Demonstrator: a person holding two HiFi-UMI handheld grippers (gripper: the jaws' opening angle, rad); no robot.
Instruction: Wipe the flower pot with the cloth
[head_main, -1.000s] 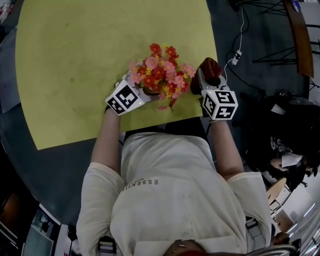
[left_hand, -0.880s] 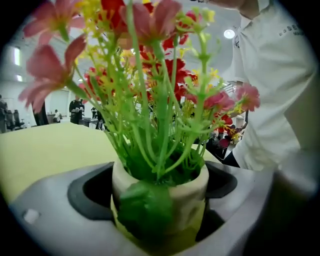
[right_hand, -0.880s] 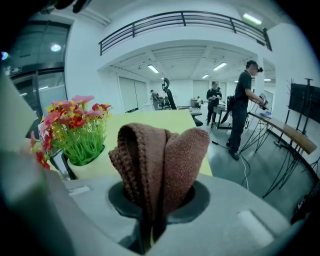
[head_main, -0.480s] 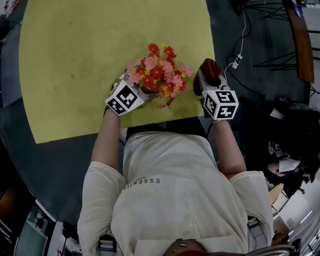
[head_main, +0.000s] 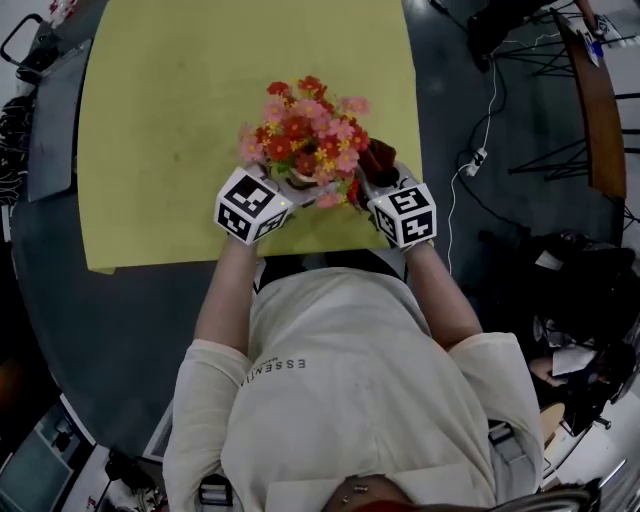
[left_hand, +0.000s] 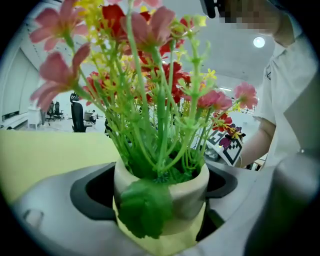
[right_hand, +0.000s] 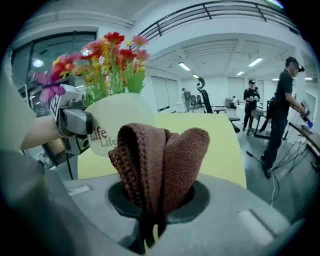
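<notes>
The cream flower pot (left_hand: 192, 192), full of red and pink artificial flowers (head_main: 305, 135), stands near the front edge of the yellow-green table (head_main: 170, 110). The left gripper (head_main: 278, 188) is clamped around the pot's body. The right gripper (right_hand: 150, 220) pinches a folded brown cloth (right_hand: 160, 160), whose bulge sits just beside the pot's printed side; I cannot tell whether they touch.

To wipe well, the left grip should probably hold the pot steady while the cloth's rounded fold presses flat on the wall and sweeps around it, below the stems, without tipping the pot.

A second ago the cloth hung well off to the right of the blooms. It has since closed in beside them, while the left gripper has kept its hold.
</notes>
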